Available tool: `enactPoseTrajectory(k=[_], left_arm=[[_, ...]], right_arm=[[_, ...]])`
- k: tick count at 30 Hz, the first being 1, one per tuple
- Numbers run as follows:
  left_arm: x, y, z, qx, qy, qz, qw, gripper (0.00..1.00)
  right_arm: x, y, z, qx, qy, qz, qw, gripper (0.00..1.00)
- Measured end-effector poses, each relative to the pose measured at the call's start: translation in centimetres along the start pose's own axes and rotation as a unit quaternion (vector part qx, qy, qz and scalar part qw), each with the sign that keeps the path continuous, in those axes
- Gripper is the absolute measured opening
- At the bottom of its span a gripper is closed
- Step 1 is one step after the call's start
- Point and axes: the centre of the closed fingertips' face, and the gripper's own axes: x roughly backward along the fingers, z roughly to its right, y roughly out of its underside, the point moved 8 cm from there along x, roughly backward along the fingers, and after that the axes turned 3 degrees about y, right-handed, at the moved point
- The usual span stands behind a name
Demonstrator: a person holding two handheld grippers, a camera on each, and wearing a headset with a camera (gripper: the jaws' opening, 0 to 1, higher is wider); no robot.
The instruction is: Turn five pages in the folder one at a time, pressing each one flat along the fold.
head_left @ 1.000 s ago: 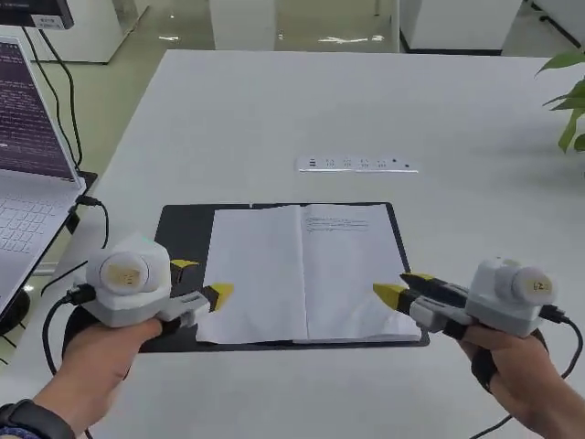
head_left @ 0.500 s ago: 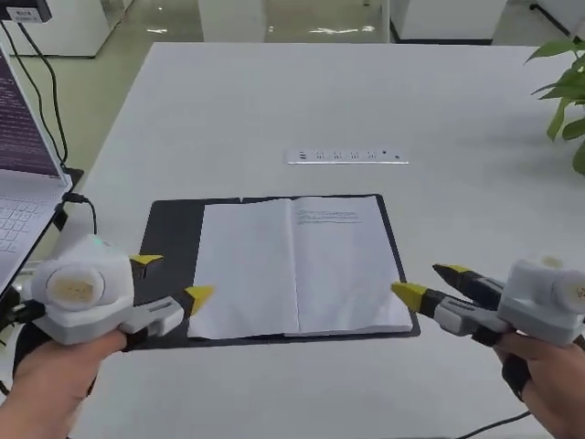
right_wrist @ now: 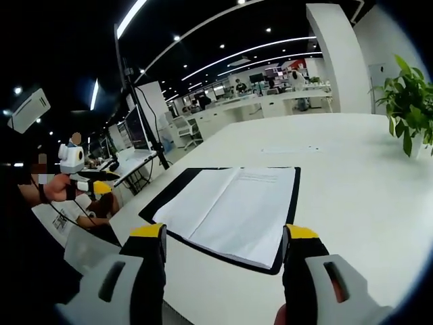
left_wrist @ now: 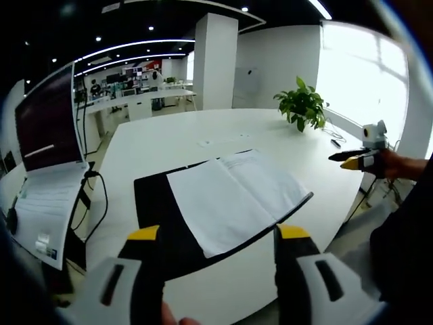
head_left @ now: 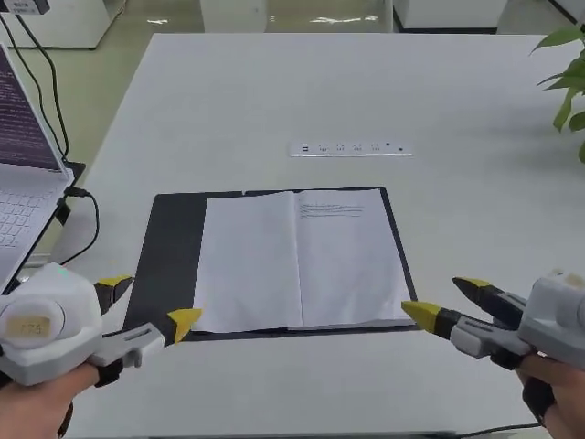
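A black folder lies open and flat on the white table, with white pages spread on both sides of the fold; the right page carries a few printed lines at its top. The same folder lies ahead of both gripper views. My left gripper hovers open just off the folder's near left corner, holding nothing. Just off the near right corner my right gripper stands open too, empty. Its jaws frame the folder's near edge.
A white power strip lies beyond the folder. An open laptop with cables stands at the left table edge. Green plant leaves hang over the far right. Bare tabletop lies in front of the folder.
Both grippers have drawn back toward me and outward, off the pages to just outside the folder's near corners. The pages lie flat as before.
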Motion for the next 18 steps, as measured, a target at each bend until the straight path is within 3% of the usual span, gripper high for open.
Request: enactPoseTrajectory(k=[5,18], left_arm=[[0.34,-0.20,0.24,0.004,0.000,0.008,1.0000,0.69],[-0.41,-0.51,0.67,0.003,0.002,0.004,1.0000,0.69]], right_arm=[[0.01,-0.25,-0.27,0.002,-0.006,0.003,1.0000,0.71],[0.44,-0.06,0.46,-0.003,-0.003,0.003,1.0000,0.70]])
